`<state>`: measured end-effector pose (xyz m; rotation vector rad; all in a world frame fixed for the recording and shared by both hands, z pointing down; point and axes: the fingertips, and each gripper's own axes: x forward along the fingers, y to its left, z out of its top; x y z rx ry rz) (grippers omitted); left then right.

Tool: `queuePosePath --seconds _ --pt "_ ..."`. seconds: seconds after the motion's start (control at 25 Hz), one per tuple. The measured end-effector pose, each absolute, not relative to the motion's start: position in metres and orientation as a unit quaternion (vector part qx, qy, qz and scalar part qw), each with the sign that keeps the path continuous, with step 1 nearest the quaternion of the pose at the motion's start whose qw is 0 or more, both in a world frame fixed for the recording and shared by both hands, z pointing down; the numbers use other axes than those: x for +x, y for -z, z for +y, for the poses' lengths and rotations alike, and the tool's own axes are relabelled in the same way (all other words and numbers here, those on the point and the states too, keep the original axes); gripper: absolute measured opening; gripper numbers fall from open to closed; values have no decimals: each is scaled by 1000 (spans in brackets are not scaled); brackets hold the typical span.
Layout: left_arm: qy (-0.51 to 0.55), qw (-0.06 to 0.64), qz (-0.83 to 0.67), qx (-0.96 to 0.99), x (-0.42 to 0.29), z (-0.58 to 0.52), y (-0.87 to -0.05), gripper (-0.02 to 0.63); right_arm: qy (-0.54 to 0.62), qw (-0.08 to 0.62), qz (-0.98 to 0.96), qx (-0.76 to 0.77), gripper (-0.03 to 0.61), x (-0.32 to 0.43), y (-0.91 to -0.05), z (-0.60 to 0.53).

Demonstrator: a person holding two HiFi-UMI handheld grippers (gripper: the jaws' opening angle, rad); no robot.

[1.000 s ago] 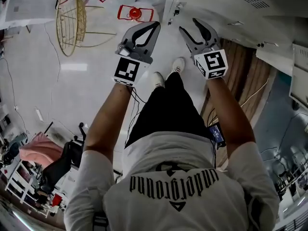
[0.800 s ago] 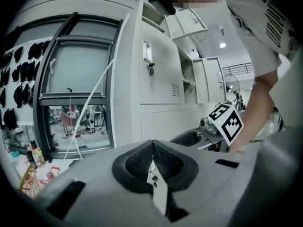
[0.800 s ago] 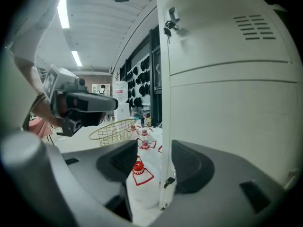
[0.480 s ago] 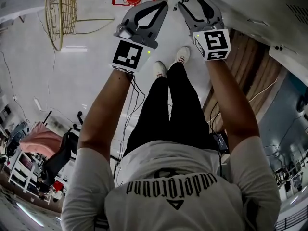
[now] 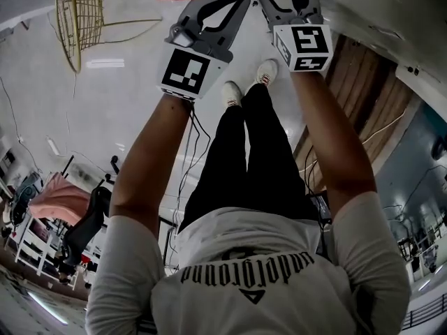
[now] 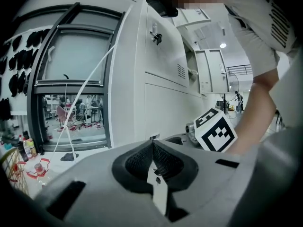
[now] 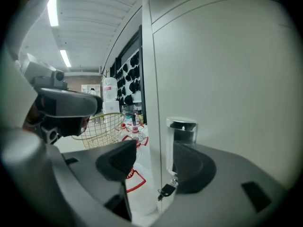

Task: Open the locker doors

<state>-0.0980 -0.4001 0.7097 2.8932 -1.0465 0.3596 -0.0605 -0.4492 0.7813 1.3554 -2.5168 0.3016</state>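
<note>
Locker door (image 7: 227,70) with chrome handle (image 7: 182,135) at its left edge. Right tongs (image 7: 155,148), jaws apart and just opening further, frame that edge and handle, ungripped. Left tongs (image 6: 152,144), closed and empty, hang left of the door.

Under me a pale, glossy floor (image 5: 91,131) throws back a strip of light. A gold wire basket (image 5: 77,12) stands on it, well ahead of me. A dark-framed window (image 6: 71,84) fills one wall, with black shapes (image 6: 14,51) hung beside it. Long ceiling lamps (image 7: 53,6) burn overhead.
</note>
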Motion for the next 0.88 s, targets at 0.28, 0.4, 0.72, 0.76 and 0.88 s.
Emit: queuePosePath --seconds 0.28,0.4,0.72,0.76,0.88 --pt "-118 41 -348 929 -107 -397 -716 8 -74 127 -857 494 239 -62 -782 -455" --pt "-117 45 -353 927 -110 -395 -714 8 -78 121 -853 503 239 -62 -783 -455" --pt "-112 45 -358 926 -116 -381 -707 8 -102 130 -837 521 245 -65 -784 -442" --pt "-111 45 -358 926 -117 -378 -706 8 -104 130 -836 523 247 -66 -783 -437" --pt "-108 46 -359 926 -120 -371 -701 8 -112 129 -830 530 245 -66 -783 -419"
